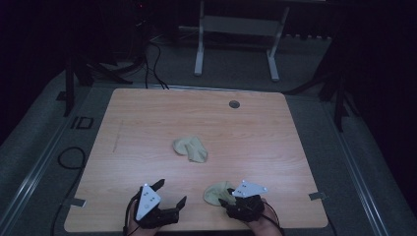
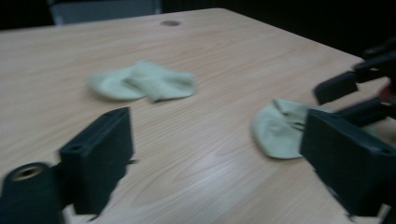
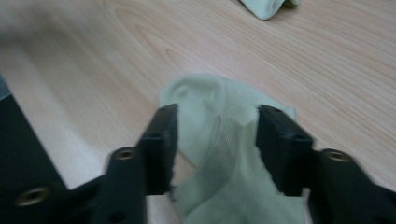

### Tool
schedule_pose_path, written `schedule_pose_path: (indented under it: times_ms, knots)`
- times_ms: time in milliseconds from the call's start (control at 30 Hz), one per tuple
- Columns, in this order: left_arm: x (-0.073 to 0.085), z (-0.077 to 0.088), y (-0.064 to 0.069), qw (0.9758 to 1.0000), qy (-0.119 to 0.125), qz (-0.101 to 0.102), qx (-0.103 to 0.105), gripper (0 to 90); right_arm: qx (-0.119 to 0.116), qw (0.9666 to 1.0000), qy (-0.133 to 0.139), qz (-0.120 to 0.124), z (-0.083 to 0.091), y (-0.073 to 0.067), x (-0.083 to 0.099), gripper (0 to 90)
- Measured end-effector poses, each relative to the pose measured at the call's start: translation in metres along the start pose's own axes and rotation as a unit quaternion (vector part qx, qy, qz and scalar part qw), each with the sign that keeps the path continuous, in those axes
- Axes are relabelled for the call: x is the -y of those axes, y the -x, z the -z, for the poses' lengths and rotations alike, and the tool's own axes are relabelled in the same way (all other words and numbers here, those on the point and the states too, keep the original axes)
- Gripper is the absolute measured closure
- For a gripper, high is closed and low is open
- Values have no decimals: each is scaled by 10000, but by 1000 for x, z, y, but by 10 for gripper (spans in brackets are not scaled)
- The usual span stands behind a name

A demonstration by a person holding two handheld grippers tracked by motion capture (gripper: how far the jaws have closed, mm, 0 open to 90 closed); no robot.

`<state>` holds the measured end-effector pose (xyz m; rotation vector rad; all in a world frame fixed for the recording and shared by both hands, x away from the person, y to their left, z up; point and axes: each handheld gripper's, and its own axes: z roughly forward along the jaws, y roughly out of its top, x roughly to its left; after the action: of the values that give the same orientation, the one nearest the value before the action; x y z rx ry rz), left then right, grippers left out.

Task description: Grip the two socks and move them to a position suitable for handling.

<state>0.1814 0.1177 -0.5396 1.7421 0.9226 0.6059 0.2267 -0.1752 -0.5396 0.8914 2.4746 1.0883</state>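
Two pale green socks lie on the wooden table [image 1: 147, 118]. One crumpled sock [image 1: 191, 149] [image 2: 144, 81] rests near the middle. The other sock [image 1: 216, 192] [image 2: 280, 128] [image 3: 219, 135] lies near the front edge. My right gripper [image 1: 225, 200] [image 3: 215, 140] is open, its jaws standing on either side of this front sock with the fabric between them. My left gripper [image 1: 172, 192] [image 2: 219, 163] is wide open over bare wood at the front, left of that sock, holding nothing. In the left gripper view the right gripper [image 2: 355, 93] shows at the far right.
A round cable hole [image 1: 234, 103] [image 2: 170, 23] sits near the table's far edge. A white desk frame [image 1: 236, 44] stands on the grey floor behind. A black cable [image 1: 69, 157] loops on the floor at the left. Dark surroundings on both sides.
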Motion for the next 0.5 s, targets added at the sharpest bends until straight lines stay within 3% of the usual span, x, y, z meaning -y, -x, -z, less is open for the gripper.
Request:
schedule_pose_path:
  times_ms: [100,167,267,333,367,433,500]
  knots:
    - [-5,-11,11,9990,-121,-226,355,172,15,10000,-79,57,2,-1,2,608]
    - [-7,-19,16,9966,-226,-380,694,299,13,9998,-155,80,1,-1,3,643]
    - [-10,-34,23,9917,-388,-614,1065,585,-56,9997,-228,5,-2,0,4,651]
    - [-11,-44,29,9898,-567,-752,1070,720,-17,9996,-283,-19,-4,0,6,653]
    - [-12,-51,31,9876,-716,-759,1173,769,-18,9995,-301,-46,-6,0,6,653]
    - [-11,-60,35,9848,-882,-878,1216,824,1,9993,-358,-66,-8,-1,7,653]
    - [-10,-69,37,9815,-1039,-874,1347,875,0,9993,-376,-66,-9,-2,8,652]
